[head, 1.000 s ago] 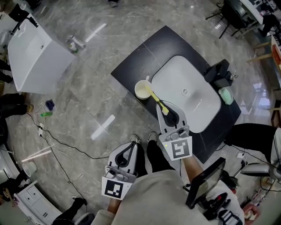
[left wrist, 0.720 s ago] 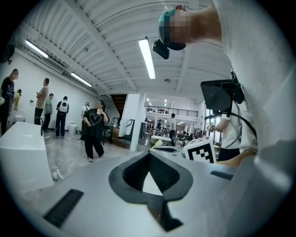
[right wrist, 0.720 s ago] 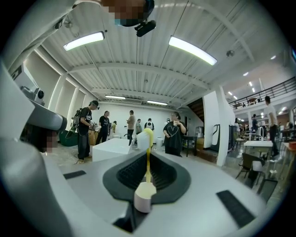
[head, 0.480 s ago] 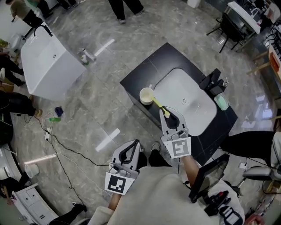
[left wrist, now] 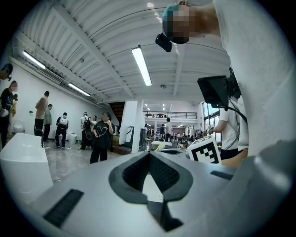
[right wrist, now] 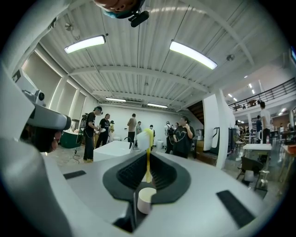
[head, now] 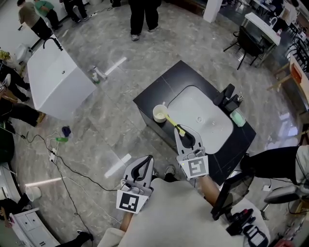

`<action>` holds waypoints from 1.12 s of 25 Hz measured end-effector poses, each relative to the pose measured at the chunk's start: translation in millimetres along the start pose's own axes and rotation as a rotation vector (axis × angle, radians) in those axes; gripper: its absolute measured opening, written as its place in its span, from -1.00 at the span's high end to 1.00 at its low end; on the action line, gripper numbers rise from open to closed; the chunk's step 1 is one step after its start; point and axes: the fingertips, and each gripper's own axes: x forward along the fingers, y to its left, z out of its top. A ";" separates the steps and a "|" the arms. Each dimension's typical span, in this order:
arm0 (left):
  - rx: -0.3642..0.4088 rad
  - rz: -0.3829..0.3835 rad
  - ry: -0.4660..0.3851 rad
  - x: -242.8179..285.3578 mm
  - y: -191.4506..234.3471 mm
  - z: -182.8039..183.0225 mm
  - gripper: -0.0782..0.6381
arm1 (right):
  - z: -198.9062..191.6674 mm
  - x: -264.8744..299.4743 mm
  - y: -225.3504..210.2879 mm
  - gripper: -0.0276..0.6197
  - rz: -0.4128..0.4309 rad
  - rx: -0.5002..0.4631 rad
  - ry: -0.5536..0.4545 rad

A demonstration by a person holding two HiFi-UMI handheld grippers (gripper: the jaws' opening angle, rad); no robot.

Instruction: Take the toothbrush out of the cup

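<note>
A cream cup (head: 159, 114) stands on the black counter (head: 154, 94), left of the white sink (head: 203, 118). My right gripper (head: 185, 134) is shut on the handle of a yellow toothbrush (head: 174, 124), which it holds about level. The brush end reaches to the cup's right rim. In the right gripper view the toothbrush (right wrist: 147, 155) juts forward between the pads, and the cup (right wrist: 146, 200) shows lower down, apart from the brush. My left gripper (head: 144, 163) hangs shut and empty near my body, off the counter's front corner; in its own view its tips (left wrist: 149, 153) meet.
A black faucet (head: 228, 100) and a green soap holder (head: 237, 117) stand at the sink's far side. A white basin unit (head: 58, 84) stands on the floor to the left, with cables (head: 72, 166) near it. People (head: 142, 14) stand at the back.
Both grippers have risen and drawn back toward me. The toothbrush's brush end has come from over the cup's mouth to its right rim. The view takes in more of the room.
</note>
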 end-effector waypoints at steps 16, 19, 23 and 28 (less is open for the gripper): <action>0.040 -0.050 -0.036 -8.9 -22.4 5.8 0.77 | 34.1 -72.0 36.5 0.84 -0.002 0.074 -0.020; 0.040 -0.054 -0.035 -11.8 -25.9 3.5 0.77 | 37.6 -87.8 42.8 0.84 -0.002 0.094 -0.008; 0.034 -0.051 -0.031 -18.5 -26.7 1.5 0.77 | 46.3 -108.8 51.5 0.84 0.005 0.113 0.011; 0.026 -0.062 -0.017 -25.8 -32.4 -2.1 0.77 | 54.0 -120.6 59.8 0.84 0.035 0.118 0.017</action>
